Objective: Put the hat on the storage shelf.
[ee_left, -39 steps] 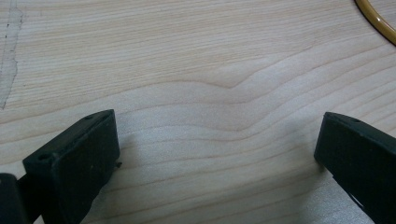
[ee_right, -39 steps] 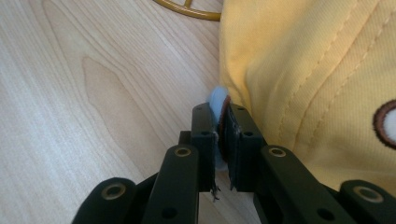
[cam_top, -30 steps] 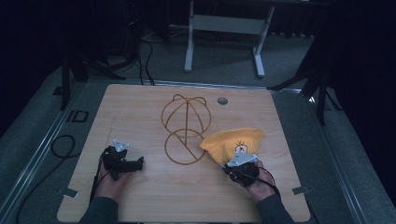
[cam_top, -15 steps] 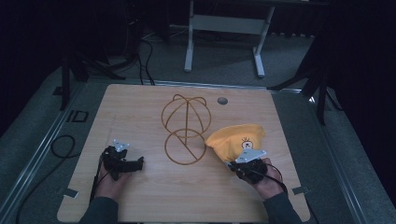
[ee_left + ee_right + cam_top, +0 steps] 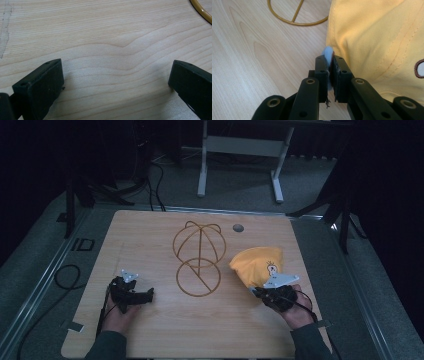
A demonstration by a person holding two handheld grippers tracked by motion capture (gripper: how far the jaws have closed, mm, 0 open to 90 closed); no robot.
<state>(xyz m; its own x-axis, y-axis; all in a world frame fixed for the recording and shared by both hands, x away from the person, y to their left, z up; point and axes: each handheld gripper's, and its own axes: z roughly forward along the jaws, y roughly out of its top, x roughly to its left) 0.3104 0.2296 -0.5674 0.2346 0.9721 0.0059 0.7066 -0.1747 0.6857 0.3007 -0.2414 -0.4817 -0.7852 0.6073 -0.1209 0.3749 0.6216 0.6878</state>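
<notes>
- Two grippers sit over the near half of the wooden table [image 5: 150, 240], one in each of the person's hands, well apart from each other.
- The right gripper [image 5: 329, 58] is at the near right, its jaws pinched narrow on the near edge of a yellow cap [image 5: 260, 265]; a pale blue tab [image 5: 327, 53] at that edge sticks up between the jaw tips.
- The cap lies on the right side of the table, just right of the wire stand [image 5: 197, 257], its near edge caught in the right gripper and its crown bulging away toward the far right.
- A small printed figure [image 5: 271, 267] shows on the cap's top, and in the right gripper view a dark-outlined patch [image 5: 419, 68] sits at the right edge of the yellow cloth.
- The left gripper [image 5: 132, 292] rests at the near left, its jaws spread wide with nothing but bare wood between them.
- The wire stand is gold-coloured: a flat ring toward the near side and a domed cage of hoops rising at its far side, in the middle of the table.
- A small grey round disc [image 5: 238, 227] lies toward the far edge, right of the stand's dome.
- A curved piece of the stand's ring shows at the far right corner of the left gripper view.
</notes>
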